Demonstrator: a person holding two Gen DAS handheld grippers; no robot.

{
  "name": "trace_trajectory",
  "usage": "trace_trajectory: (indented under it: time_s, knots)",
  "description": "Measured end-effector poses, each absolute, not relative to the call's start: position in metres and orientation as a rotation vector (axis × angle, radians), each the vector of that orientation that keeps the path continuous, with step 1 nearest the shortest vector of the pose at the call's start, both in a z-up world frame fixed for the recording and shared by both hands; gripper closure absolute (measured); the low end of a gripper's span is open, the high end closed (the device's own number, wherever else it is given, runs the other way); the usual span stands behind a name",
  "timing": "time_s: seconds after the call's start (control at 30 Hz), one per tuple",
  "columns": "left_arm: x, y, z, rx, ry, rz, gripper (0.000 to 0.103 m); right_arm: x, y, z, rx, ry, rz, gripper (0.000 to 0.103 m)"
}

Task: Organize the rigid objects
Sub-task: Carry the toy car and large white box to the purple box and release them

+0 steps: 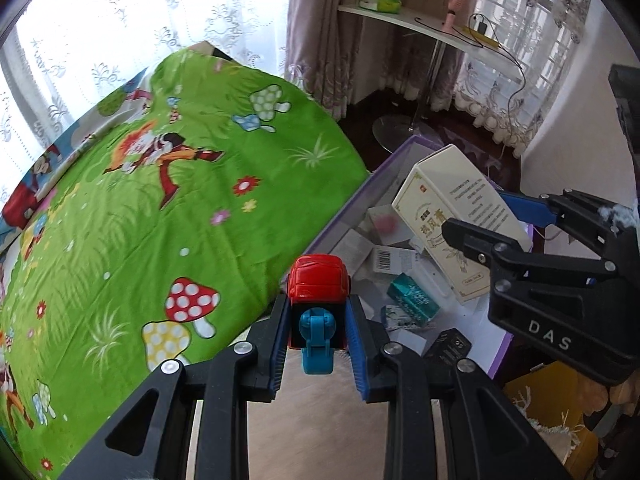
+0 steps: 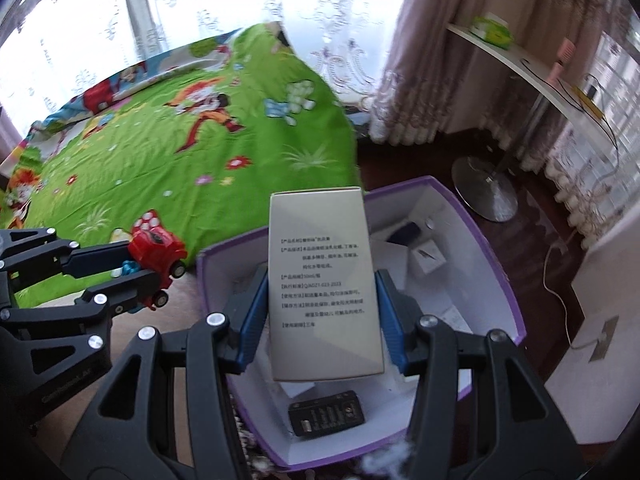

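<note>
The left tool (image 1: 318, 320) is clenched on a small red toy truck (image 1: 318, 282), its blue pads pressing the truck's flanks just behind the cab, so the cab sticks out forward and a blue plastic piece (image 1: 316, 336) at the back hangs between the fingers. Gripped across its narrow width like that, the truck cannot roll on its wheels. From the right wrist view the same truck (image 2: 158, 250) shows nose down and well above the floor, beside the edge of the bed with its green cartoon sheet (image 2: 168, 152).

The right tool (image 2: 324, 320) is grasping a tall cream carton (image 2: 324, 280) printed with text, pads on its two narrow sides, low on the carton, with most of its length reaching out ahead. It hangs directly over the open purple-rimmed box (image 2: 496, 264) on the floor, which seems the plain reason for the downward tilt: the carton is lined up to go in end first.

The box (image 1: 340, 220) already carries a jumble of small packages: a teal one (image 1: 412, 298), a white one with a barcode (image 1: 386, 260) and a flat black one (image 2: 326, 412) near the closer wall. That clutter matters, I would say, since the tall carton has no clear flat spot and may end up leaning on what lies below. The truck is not yet over the box; it sits to the bed side of the purple rim, apparently waiting its turn behind the carton.

A white counter (image 1: 424, 26) by the curtains bears a few odds and ends well apart from this work.
</note>
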State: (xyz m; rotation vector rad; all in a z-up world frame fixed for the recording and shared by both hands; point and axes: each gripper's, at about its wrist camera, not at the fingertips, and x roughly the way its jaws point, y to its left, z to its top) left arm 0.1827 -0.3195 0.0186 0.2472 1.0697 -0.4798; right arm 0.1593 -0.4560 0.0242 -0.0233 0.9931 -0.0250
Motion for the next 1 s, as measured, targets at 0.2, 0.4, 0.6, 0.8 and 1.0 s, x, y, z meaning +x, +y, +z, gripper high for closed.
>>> trace_trajectory:
  time_s: [0.2,0.4,0.6,0.8,1.0]
  knots:
    - [0.187,-0.331,0.011,0.226,1.086,-0.496,0.075,0.159,-0.475,0.020,0.001,1.000,-0.072,0.048]
    - [0.189,-0.336,0.007,0.210,1.096,-0.510,0.075,0.162,-0.488,0.017,0.017,0.999,-0.108,0.048]
    - [0.191,-0.346,0.002,0.191,1.117,-0.543,0.075,0.163,-0.499,0.012,0.026,1.013,-0.157,0.048]
    - [0.195,-0.350,-0.001,0.139,1.136,-0.561,0.074,0.160,-0.515,0.012,0.054,1.012,-0.211,0.048]
    - [0.196,-0.352,-0.001,0.104,1.136,-0.573,0.074,0.159,-0.520,0.013,0.062,1.019,-0.225,0.048]
